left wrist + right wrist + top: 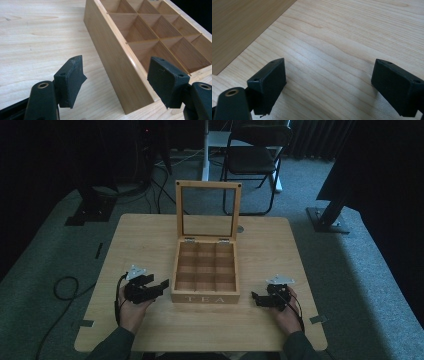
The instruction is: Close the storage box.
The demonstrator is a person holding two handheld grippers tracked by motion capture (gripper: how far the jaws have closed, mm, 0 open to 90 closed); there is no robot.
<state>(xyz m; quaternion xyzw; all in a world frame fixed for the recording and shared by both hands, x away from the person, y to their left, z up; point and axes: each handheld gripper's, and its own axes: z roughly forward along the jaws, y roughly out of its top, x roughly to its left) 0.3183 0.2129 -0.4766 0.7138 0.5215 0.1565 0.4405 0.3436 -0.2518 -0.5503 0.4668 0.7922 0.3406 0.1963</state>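
A wooden tea box (205,292) marked TEA stands in the middle of the table (145,235), its glass-paned lid (207,212) raised upright at the back. Its nine compartments (150,30) are empty. My left gripper (162,287) lies just left of the box's front corner and is open. In the left gripper view the box's side wall (112,57) runs ahead between the spread jaws of the left gripper (116,82), and neither pad presses on it. My right gripper (255,297) rests right of the box, pointing at it. It is open (329,85) over bare wood, with the box wall (239,27) farther off.
A small round grey thing (240,228) lies on the table behind the lid. A black folding chair (255,155) and a white stand (205,150) are beyond the table. Dark stand feet (327,220) and cables (65,287) lie on the carpet.
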